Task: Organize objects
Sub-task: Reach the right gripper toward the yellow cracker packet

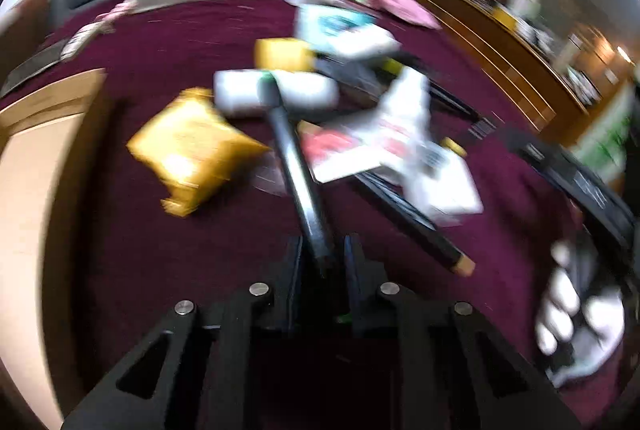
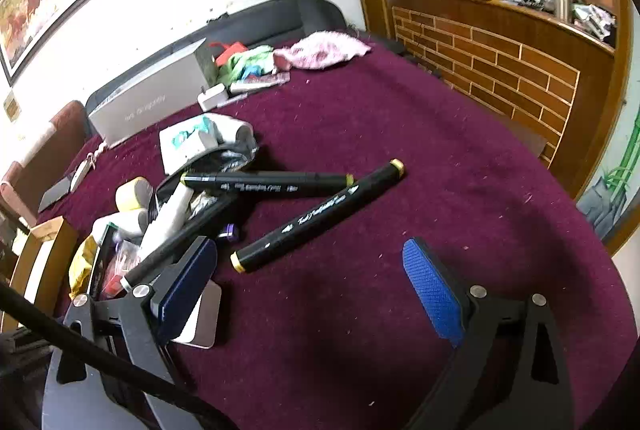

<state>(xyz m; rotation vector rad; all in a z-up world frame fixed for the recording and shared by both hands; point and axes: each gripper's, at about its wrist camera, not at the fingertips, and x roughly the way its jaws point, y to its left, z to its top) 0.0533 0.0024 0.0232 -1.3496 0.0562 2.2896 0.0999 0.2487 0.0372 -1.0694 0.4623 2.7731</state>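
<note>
My left gripper (image 1: 322, 254) is shut on a black marker (image 1: 294, 166) with a green tip, which points away over a blurred pile: a gold packet (image 1: 192, 146), white tubes (image 1: 276, 94) and white packets (image 1: 396, 138). In the right wrist view my right gripper (image 2: 316, 282) is open and empty above the maroon cloth. A black marker with yellow ends (image 2: 320, 216) lies just ahead of it. A second black marker (image 2: 268, 184) lies across an open pouch (image 2: 212, 166).
A grey box (image 2: 148, 102), a pink cloth (image 2: 324, 50) and green items (image 2: 248, 64) sit at the table's far side. A wooden counter (image 2: 500, 46) with clutter stands on the right. A wooden chair (image 1: 36, 166) stands at the left. The other gripper and a gloved hand (image 1: 576, 314) show at the right.
</note>
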